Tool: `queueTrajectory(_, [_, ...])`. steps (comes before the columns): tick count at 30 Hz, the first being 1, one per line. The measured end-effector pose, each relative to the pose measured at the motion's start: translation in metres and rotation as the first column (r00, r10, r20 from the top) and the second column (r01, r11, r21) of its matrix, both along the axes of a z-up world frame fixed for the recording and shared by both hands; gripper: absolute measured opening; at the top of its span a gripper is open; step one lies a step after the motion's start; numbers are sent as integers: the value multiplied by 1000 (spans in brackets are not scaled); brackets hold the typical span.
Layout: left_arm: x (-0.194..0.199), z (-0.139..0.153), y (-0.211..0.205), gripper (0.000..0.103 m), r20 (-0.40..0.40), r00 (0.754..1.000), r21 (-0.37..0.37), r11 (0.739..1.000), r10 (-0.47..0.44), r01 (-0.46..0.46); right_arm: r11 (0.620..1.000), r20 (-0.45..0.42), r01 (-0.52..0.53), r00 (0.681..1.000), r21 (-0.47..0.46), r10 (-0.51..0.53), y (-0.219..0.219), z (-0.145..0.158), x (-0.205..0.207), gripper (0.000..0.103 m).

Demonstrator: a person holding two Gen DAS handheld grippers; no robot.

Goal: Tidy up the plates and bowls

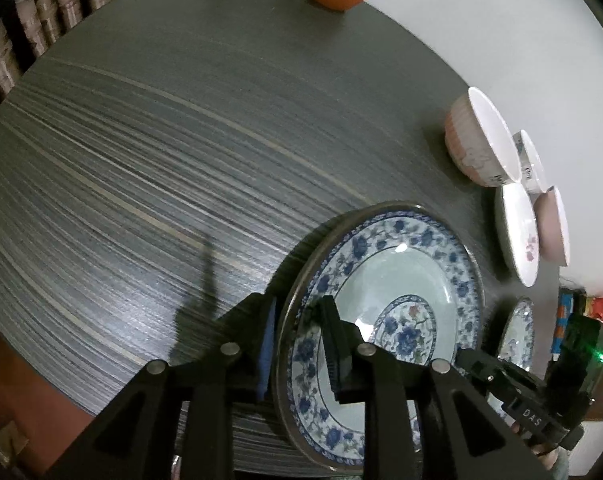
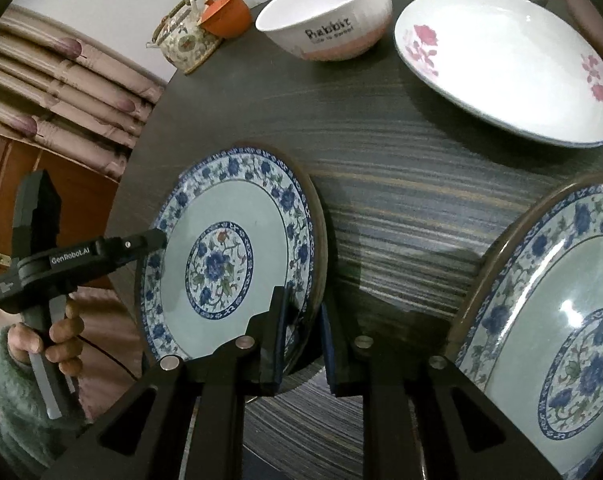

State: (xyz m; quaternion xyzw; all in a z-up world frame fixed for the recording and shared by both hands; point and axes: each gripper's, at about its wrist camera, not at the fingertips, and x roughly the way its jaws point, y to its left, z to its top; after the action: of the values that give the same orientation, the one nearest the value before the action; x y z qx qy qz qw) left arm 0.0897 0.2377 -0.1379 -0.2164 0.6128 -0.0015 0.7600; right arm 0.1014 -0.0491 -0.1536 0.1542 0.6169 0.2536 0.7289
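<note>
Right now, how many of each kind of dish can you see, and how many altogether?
Blue-flowered plates: 2
White plate with pink flowers: 1
White-lined bowls: 3
Orange bowl: 1
Flowered teapot: 1
Total: 8

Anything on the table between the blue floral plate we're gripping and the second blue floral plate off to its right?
Nothing. In the right wrist view, only bare striped table separates the gripped plate from the second blue floral plate.
</note>
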Motion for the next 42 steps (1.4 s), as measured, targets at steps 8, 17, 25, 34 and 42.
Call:
queueTrajectory(8, [-2,2,5,23,8,999,-3,999,35,-35,1000,17,-11,1000,-20,12,6,1,-1,20])
queueTrajectory(17, [-15,36,0,31,103,993,114,991,56,-68,1000,89,21,996,-21,-19,-12,22,-6,30])
queueTrajectory(25, [-38,89,-62,38,263,962,259,966,-66,-5,991,159,128,980,-38,-121,-51,43,-26,34])
queueTrajectory(34, [-54,86,-140,39,262,953,210,973,-154,99,969,270,196,951,-150,-151,-84,69,-54,38])
queueTrajectory(42, [-63,71,-187,39,225,951,172,970,-210,174,950,318,236,934,-203,-164,-123,78,-85,39])
